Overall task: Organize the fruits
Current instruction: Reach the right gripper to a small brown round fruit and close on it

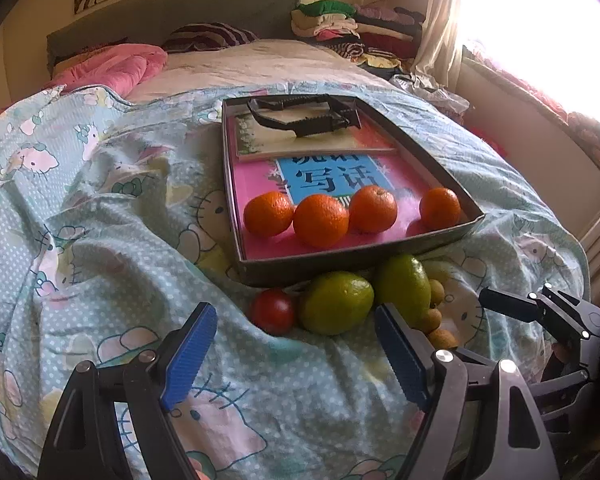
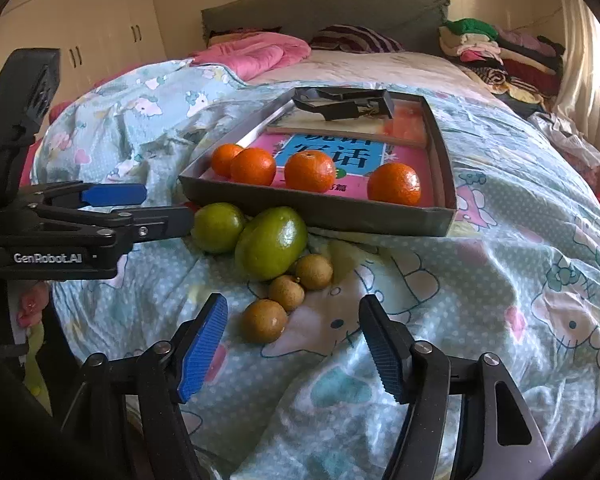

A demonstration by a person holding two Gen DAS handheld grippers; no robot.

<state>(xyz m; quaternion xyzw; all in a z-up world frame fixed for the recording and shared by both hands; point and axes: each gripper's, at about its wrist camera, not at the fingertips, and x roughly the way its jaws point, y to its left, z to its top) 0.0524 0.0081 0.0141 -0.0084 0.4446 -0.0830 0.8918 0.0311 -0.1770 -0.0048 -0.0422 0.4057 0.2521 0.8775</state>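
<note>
A dark shallow box [image 1: 356,258] [image 2: 320,216] on the bed holds several oranges [image 1: 320,221] [image 2: 310,171] on a pink book. In front of it on the quilt lie two green fruits [image 1: 336,303] [image 2: 271,243], a red fruit [image 1: 273,311] and three small brown fruits [image 2: 265,321]. My left gripper [image 1: 296,344] is open and empty, just short of the red and green fruits; it also shows in the right wrist view [image 2: 156,208]. My right gripper [image 2: 292,340] is open and empty, with the nearest brown fruit between its fingers' line.
A black spare gripper part [image 1: 304,118] lies on a second book at the box's far end. The quilt [image 1: 100,240] is rumpled. A pink blanket [image 2: 256,56], folded clothes [image 2: 500,56] and a window [image 1: 540,20] lie beyond.
</note>
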